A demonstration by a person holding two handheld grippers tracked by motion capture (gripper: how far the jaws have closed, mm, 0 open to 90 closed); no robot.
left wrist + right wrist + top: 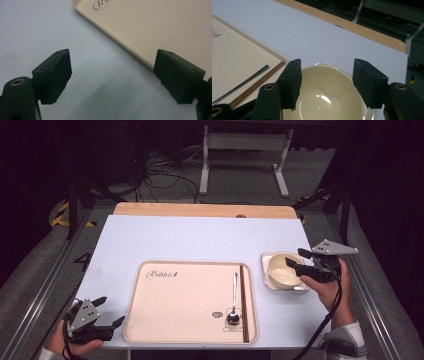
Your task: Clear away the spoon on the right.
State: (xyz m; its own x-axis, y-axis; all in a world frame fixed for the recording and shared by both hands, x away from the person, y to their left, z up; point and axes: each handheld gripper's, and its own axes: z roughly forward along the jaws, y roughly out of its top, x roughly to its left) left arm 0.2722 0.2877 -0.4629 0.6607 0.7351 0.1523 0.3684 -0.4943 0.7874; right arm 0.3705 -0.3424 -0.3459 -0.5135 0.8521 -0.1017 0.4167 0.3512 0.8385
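The bench (190,237) is covered by a pale sheet, with a strip of bare wood seen along its far edge. A cream tray (175,305) is laid on its near middle, and script lettering is printed in the tray's far left corner. Brown chopsticks (243,302) are laid along the tray's right rim, and a spoon (234,295) is set just to their left, its dark bowl turned toward the near edge.

A cream bowl (282,270) is found to the right of the tray, on a small square plate (266,257) near the bench's right edge. The bowl is seen upright, and a glossy inside is shown in the right gripper view.

The right gripper (295,260) is held at the bowl's right side, above its rim. Its fingers (292,80) are spread apart; the bowl (327,95) is seen below and between them, and no pad is seen pressed on it.

The left gripper (110,312) is held low at the bench's near left corner, just left of the tray. Its fingers (57,75) are spread wide over bare bench, with the tray's rim (120,42) seen beyond them and nothing between them.
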